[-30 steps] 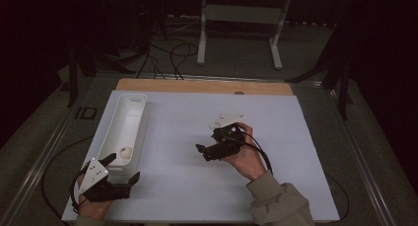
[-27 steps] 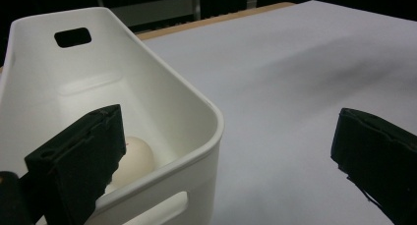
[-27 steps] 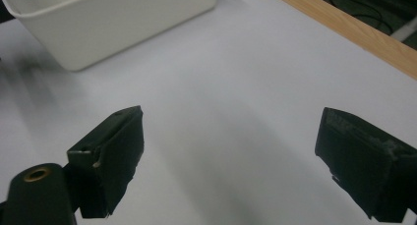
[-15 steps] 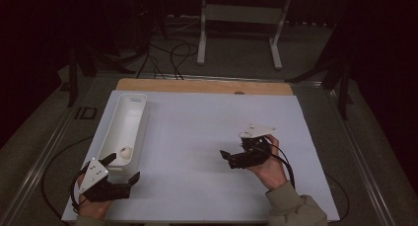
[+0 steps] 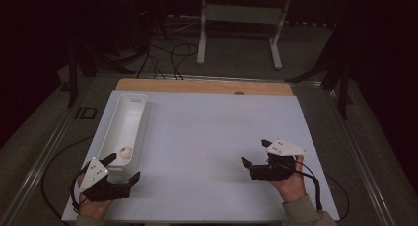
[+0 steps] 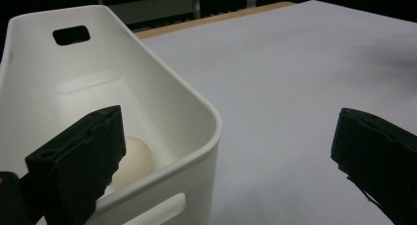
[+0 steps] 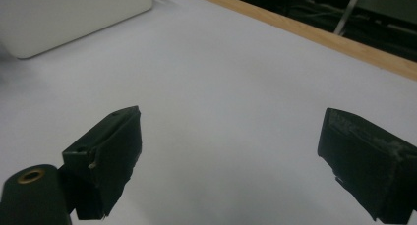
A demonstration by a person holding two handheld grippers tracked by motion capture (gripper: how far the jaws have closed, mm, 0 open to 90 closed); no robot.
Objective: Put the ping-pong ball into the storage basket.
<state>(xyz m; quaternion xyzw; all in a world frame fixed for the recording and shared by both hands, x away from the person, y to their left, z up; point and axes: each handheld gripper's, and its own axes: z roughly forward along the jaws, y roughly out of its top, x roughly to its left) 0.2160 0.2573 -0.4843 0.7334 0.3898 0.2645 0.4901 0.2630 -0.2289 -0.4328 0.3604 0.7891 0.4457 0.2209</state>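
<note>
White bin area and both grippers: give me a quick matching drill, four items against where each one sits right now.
Items:
1. white bin
2. pale egg-shaped object
3. left gripper
4. right gripper

Places:
A. over the bare sheet, right near part of the table
B. inside the bin, at its near end
C. lying lengthwise along the left edge of the sheet
D. at the bin's near end, one jaw over the rim

Pairs: 1-C, 2-B, 3-D, 4-A

both hands hold their tools low, left claw (image 5: 121, 168) and right claw (image 5: 255, 153) spread wide, each gripping nothing.
</note>
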